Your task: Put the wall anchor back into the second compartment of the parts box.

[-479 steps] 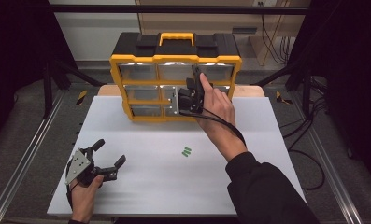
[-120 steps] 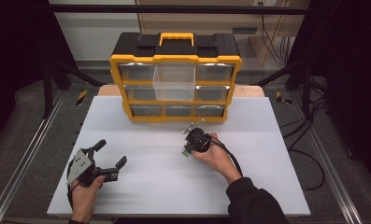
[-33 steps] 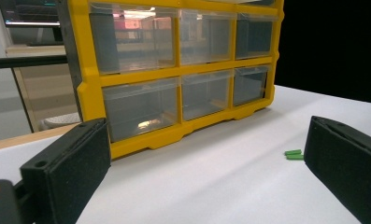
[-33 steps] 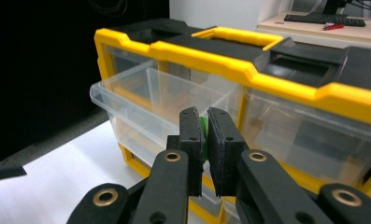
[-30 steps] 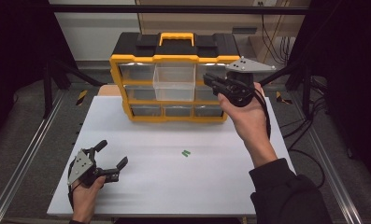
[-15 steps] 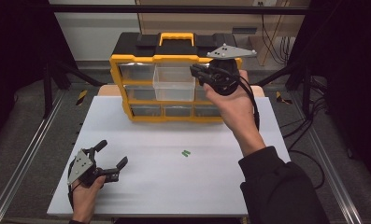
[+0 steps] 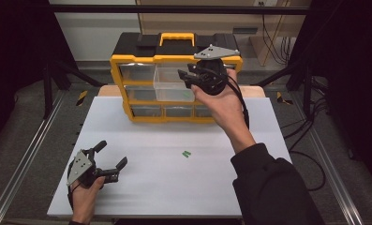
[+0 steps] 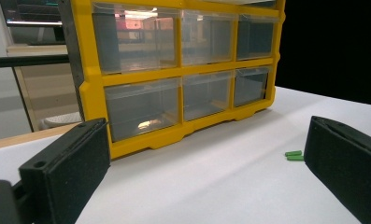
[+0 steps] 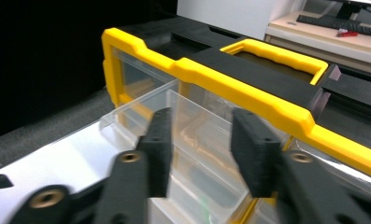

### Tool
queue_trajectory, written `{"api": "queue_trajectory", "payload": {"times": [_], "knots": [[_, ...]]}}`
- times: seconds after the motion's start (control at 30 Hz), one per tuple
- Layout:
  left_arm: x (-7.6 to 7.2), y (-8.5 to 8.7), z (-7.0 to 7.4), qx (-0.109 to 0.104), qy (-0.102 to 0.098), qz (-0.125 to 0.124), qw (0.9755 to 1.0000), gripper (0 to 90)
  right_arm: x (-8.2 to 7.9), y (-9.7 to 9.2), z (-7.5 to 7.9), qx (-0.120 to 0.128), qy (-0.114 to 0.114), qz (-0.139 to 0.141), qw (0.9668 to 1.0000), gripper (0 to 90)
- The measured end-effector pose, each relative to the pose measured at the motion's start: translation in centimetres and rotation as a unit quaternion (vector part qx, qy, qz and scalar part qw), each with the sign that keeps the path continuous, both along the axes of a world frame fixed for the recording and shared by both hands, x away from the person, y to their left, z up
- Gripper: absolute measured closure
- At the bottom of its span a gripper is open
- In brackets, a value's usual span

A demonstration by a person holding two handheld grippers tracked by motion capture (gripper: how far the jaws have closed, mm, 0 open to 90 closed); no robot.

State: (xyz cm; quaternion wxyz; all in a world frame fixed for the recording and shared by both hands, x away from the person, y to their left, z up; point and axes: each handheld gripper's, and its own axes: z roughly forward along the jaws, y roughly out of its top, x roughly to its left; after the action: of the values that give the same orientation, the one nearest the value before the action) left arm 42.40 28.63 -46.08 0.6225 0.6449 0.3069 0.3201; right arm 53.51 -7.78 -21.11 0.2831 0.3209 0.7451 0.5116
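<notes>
The right gripper [image 7: 189, 76] hangs over the pulled-out clear drawer [image 7: 173, 84] of the yellow organizer [image 7: 141, 115], its jaws just opened and holding nothing. A green piece [image 7: 188, 94] lies in that drawer; two more green pieces [image 7: 186, 153] sit on the white table [image 7: 249, 140]. The left gripper [image 7: 111, 158] rests there, released.

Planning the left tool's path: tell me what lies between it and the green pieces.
Bare white tabletop between left tool and small green pieces, in the high view.

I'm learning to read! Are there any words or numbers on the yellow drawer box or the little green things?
No readable words, labels or numbers anywhere.
Yellow drawer box: no writing visible.
Clear open drawer: unmarked.
Green pieces: too small to tell.
</notes>
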Motion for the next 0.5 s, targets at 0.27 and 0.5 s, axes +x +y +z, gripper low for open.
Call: {"api": "queue_trajectory", "payload": {"times": [0.27,0.5], "knots": [[0.0,-0.1,0.0,0.000,-0.001,-0.001,1.0000,0.2,-2.1,-0.5,-0.1,-0.010,-0.020,-0.019,0.9996,23.9],[0.0,0.0,0.0,-0.001,-0.001,0.000,1.0000,0.2,-2.5,-0.9,-1.2,-0.018,0.002,-0.031,0.9993,8.9]]}}
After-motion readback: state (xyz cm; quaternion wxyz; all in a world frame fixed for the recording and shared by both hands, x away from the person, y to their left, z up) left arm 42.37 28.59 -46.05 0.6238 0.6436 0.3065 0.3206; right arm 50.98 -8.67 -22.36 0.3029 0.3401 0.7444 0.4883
